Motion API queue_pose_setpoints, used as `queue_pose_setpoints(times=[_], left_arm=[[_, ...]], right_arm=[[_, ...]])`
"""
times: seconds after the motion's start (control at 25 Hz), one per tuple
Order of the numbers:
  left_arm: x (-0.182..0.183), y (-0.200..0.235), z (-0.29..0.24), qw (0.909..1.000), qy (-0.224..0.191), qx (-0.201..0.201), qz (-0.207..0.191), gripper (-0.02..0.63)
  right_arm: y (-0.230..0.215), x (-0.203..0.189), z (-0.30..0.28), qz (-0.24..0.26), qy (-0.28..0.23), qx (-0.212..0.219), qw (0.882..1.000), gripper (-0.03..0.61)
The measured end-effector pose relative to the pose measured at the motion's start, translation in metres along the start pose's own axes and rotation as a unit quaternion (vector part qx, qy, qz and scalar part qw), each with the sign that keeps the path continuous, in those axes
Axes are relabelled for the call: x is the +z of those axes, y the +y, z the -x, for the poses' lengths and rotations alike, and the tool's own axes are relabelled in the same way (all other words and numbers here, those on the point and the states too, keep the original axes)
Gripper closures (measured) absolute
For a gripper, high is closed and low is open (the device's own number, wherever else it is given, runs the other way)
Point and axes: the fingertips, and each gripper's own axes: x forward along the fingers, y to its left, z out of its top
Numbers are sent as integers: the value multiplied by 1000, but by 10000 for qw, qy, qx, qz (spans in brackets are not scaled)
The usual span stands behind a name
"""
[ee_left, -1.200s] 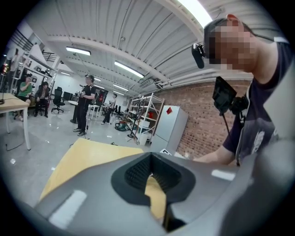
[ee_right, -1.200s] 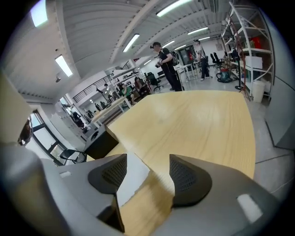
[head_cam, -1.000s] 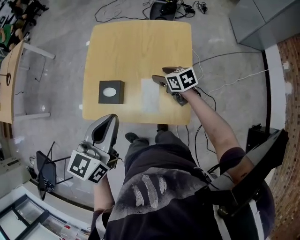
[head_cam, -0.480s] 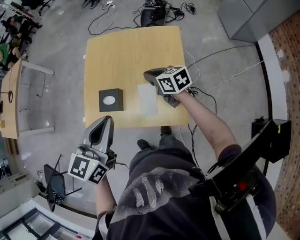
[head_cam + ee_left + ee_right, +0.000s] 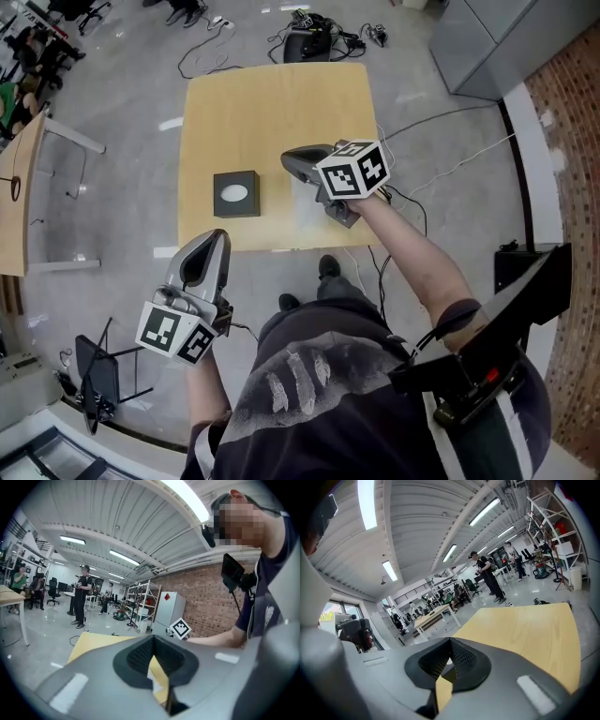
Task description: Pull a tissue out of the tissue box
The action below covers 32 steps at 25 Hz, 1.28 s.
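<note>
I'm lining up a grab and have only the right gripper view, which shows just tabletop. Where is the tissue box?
Observer: In the head view the tissue box sits on the table, left of your right tool, near the front edge.
Operator: Any tissue out of it?
Observer: A pale sheet lies flat on the table right of the box, partly hidden by your tool.
Operator: And my other hand?
Observer: The left tool is shut and empty, held by the table's front edge.

Dark T-shirt (image 5: 319, 375), pale brush-stroke print; grey left tool (image 5: 212, 240), right tool (image 5: 291, 162); black-white marker cubes (image 5: 354, 171).
</note>
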Motion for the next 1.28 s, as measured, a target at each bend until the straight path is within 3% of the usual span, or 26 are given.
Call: queue_pose_setpoints(times=[0.52, 0.8, 1.28], left_arm=[[-6, 37, 88, 9984, -478, -48, 282, 612], [-13, 42, 120, 9976, -546, -317, 296, 612], [-28, 19, 127, 9944, -528, -792, 462, 612]], right_arm=[[105, -2, -35, 141, -38, 217, 9997, 580], [154, -5, -38, 140, -279, 272, 9991, 580], [188, -32, -7, 146, -344, 108, 9992, 580]])
